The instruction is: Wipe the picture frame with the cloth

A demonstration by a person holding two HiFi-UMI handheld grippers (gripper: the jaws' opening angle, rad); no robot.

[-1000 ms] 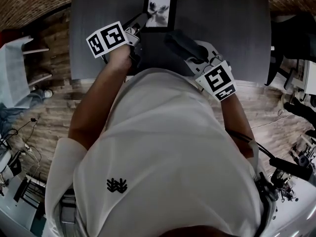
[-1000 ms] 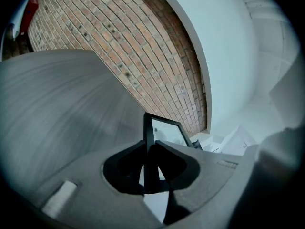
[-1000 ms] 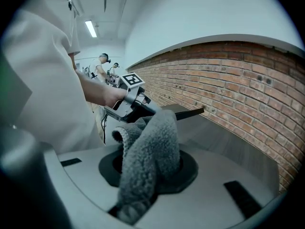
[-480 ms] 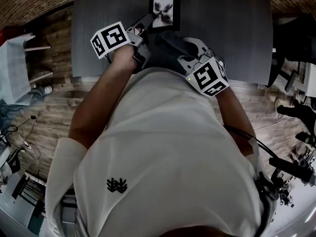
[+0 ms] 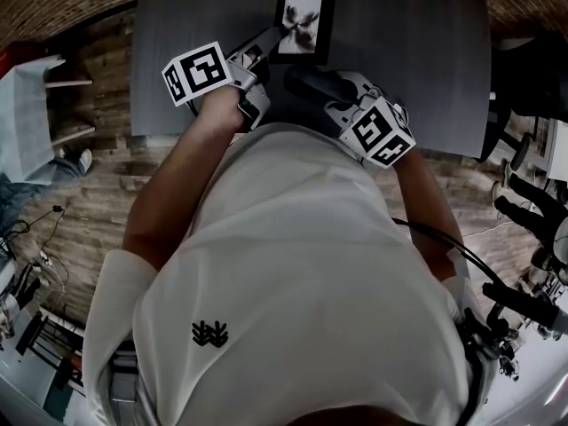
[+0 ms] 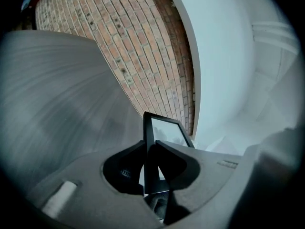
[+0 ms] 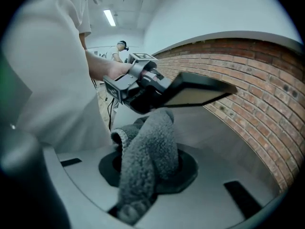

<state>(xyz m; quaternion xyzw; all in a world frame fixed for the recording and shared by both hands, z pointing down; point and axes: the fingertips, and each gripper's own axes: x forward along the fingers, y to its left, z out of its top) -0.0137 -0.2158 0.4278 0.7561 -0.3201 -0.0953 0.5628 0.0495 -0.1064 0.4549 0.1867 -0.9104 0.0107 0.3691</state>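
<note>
A black picture frame (image 5: 306, 20) with a pale print is held up over the grey table (image 5: 417, 51). My left gripper (image 5: 277, 36) is shut on its lower left edge. In the left gripper view the frame (image 6: 164, 130) stands edge-on, pinched between the jaws of my left gripper (image 6: 151, 149). My right gripper (image 5: 311, 82) sits just below the frame, shut on a dark grey fluffy cloth (image 5: 303, 80). In the right gripper view the cloth (image 7: 147, 159) bulges out of the jaws, a short way under the tilted frame (image 7: 200, 92) and the left gripper (image 7: 138, 87).
The table's near edge runs just in front of the person's white shirt (image 5: 293, 282). A white shelf unit (image 5: 35, 122) stands at the left, over a brick-patterned floor (image 5: 98, 158). Cables and equipment (image 5: 524, 300) lie at the right. Another person (image 7: 121, 46) stands far back.
The frame and my left gripper have shifted right in the head view. My right gripper has moved left with the cloth, closer under the frame, and has rolled a little.
</note>
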